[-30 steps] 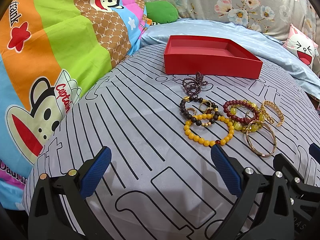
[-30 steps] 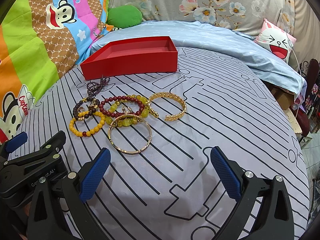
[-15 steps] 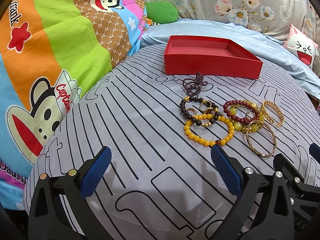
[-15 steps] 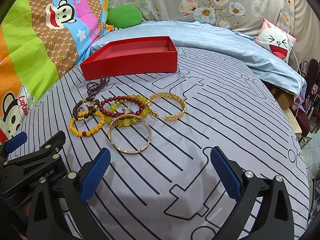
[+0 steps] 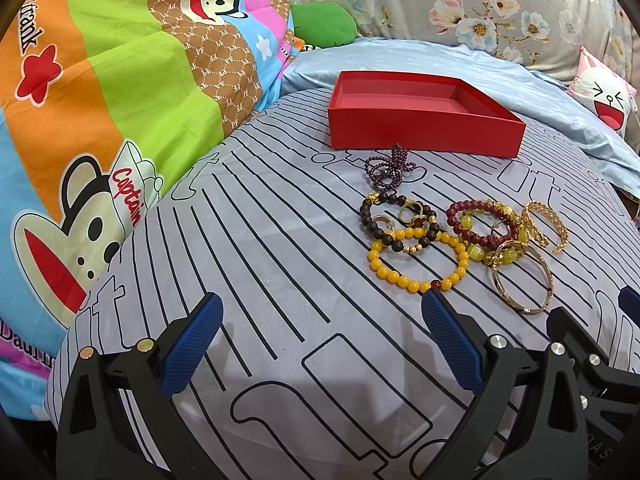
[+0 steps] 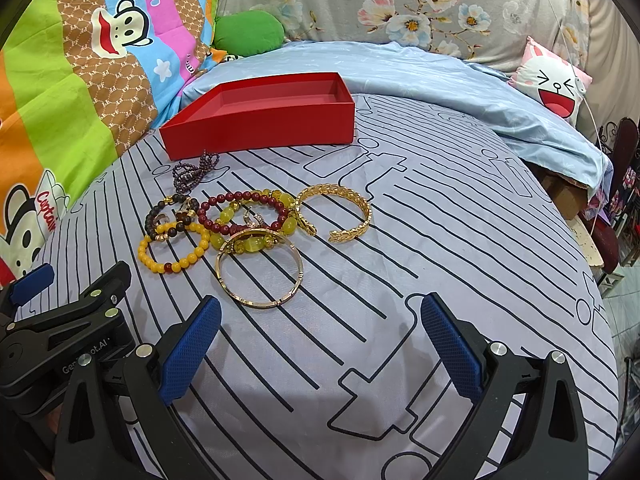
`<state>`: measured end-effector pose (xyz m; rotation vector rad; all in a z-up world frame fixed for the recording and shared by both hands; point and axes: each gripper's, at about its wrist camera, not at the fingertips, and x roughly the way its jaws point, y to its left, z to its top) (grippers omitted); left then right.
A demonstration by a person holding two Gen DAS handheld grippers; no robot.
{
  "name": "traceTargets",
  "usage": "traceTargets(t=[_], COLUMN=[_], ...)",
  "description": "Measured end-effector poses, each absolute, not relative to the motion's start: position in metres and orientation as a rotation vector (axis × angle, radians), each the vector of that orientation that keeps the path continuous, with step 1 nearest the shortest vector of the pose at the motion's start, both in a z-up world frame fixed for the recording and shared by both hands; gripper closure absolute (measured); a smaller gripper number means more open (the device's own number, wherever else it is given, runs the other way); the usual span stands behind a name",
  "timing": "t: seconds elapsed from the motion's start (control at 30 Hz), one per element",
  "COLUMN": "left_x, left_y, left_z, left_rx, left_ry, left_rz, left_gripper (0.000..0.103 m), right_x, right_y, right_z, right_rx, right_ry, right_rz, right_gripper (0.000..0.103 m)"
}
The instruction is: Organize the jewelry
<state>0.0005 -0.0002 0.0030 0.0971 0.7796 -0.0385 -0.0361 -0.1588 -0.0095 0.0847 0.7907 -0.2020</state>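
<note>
- Grey bedsheet (image 6: 400, 280) with black line patterns covers the bed, and it's pretty busy all around: a cartoon monkey blanket (image 5: 100, 80) on the left, a floral cushion (image 6: 400, 8) at the back, a green pillow (image 6: 248, 32), and a laughing bunny pillow (image 6: 556, 84) off to the right.
- Red box (image 6: 264, 128) sits open toward the back of the sheet, nothing inside that I can see.
- All the jewelry is bunched up just in front of the box:
- purple bead strand (image 6: 194, 172) lies closest to the box, almost touching its front wall
- dark bead bracelet (image 5: 396, 220) overlaps the yellow bead bracelet (image 6: 172, 248)
- dark red bead bracelet (image 6: 244, 212) is tangled up with some chunky yellow-green stones (image 6: 256, 242), a small ring or two inside, hard to make out
- gold leaf cuff (image 6: 340, 212) sits at the right edge of the pile
- thin gold bangle (image 6: 260, 272) lies nearest the grippers, its far edge touching the stones
- Left gripper (image 5: 320, 344) hovers low over bare sheet, blue pads spread wide, holding nothing.
- Right gripper (image 6: 320, 344) is the same deal, jaws wide apart and empty, right beside the left one, with the bangle just ahead.
</note>
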Motion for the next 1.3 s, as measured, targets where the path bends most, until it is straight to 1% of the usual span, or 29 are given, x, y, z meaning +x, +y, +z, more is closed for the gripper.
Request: traceTargets(t=[1.3], left_x=[0.0033], left_y=[0.0028], left_z=[0.0033], left_rx=[0.108], left_ry=[0.792], left_rz=[-0.035], left_gripper=[0.008], right_x=[-0.0337], right_y=[-0.1607], right_z=[-0.0134], right_rx=[0.09], right_ry=[0.814], right_rz=[-0.201], right_gripper=[0.006])
